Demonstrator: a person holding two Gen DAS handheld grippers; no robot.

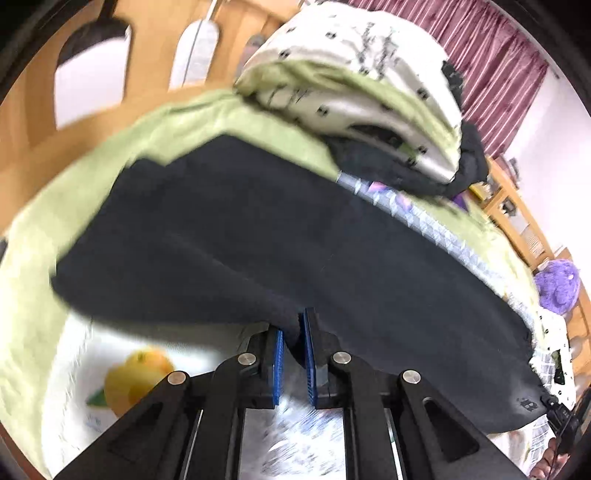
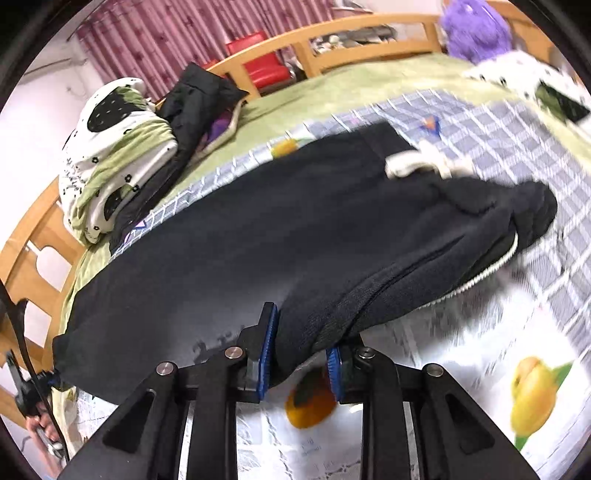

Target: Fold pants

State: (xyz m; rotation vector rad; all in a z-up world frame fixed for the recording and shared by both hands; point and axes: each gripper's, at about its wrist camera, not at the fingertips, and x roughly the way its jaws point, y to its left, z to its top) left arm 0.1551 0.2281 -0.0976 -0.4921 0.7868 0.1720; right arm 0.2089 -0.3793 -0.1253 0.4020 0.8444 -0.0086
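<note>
Black pants lie stretched across the bed, their near edge lifted. My left gripper is shut on a pinch of the near edge of the black cloth between its blue pads. In the right wrist view the same pants show their waistband end with a white drawstring at the far right. My right gripper is shut on a thick bunch of the pants' near edge, near the waist. The other gripper and a hand show at the lower left of that view.
The pants rest on a checked white and blue sheet with fruit prints over a green cover. A folded pile of white and green bedding and dark clothes sits behind. A wooden bed frame and a purple plush toy border the bed.
</note>
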